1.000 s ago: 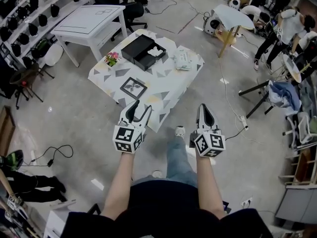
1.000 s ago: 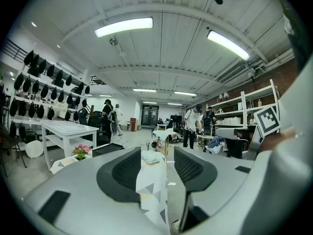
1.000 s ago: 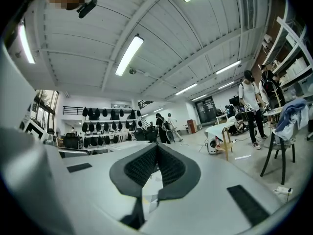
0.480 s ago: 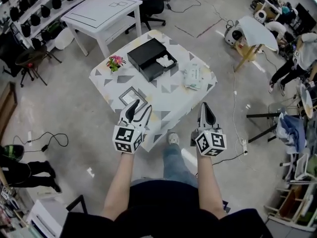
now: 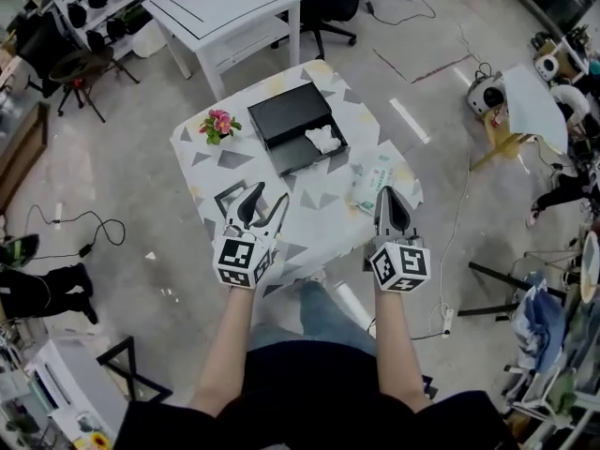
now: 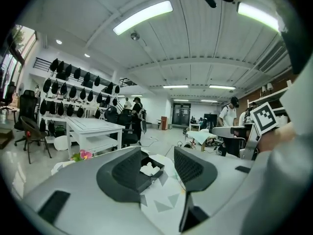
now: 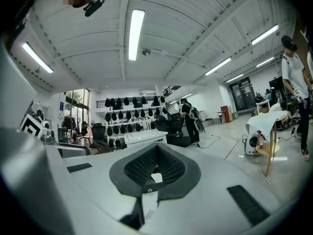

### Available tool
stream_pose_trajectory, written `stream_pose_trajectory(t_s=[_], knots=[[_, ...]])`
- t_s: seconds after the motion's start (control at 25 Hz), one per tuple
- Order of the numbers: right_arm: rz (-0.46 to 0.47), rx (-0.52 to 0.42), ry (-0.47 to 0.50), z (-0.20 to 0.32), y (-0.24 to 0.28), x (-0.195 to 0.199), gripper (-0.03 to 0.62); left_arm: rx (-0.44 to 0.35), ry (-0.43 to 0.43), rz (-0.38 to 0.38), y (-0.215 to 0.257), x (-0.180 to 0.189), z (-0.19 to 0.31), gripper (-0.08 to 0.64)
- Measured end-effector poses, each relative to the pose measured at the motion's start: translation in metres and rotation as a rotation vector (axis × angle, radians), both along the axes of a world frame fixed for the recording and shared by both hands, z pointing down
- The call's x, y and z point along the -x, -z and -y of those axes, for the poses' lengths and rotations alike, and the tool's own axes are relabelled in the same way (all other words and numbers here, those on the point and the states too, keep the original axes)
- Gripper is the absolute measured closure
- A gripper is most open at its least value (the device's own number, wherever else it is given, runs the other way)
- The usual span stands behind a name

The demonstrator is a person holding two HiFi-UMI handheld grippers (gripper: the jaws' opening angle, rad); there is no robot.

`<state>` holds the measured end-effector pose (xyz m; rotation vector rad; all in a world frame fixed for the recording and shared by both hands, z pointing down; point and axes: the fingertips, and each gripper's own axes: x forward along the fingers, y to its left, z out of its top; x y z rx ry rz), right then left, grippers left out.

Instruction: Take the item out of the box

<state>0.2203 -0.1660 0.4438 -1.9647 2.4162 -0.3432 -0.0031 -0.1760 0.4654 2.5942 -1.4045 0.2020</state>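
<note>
Left gripper (image 5: 265, 203): jaws standing apart, gripping nothing | Right gripper (image 5: 388, 201): jaws pressing together, holding nothing | Black box (image 5: 286, 120): lying open on the patterned table (image 5: 314, 228), at 12 o'clock from the left gripper, well apart | White item (image 5: 323, 140): resting inside the box, toward its 4 o'clock corner.
</note>
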Motion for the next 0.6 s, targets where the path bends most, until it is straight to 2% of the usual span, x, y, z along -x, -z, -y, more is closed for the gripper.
stream_pose_trajectory(t_s=[0.28,0.6], knots=[[-0.003,0.028,0.106,0.054,-0.012,-0.005,0.589,0.005,0.045,0.018,-0.003,-0.026,0.039,0.348],[0.005,0.047,0.159,0.083,-0.018,0.007,0.590,0.010,0.073,0.021,-0.001,-0.025,0.060,0.348]])
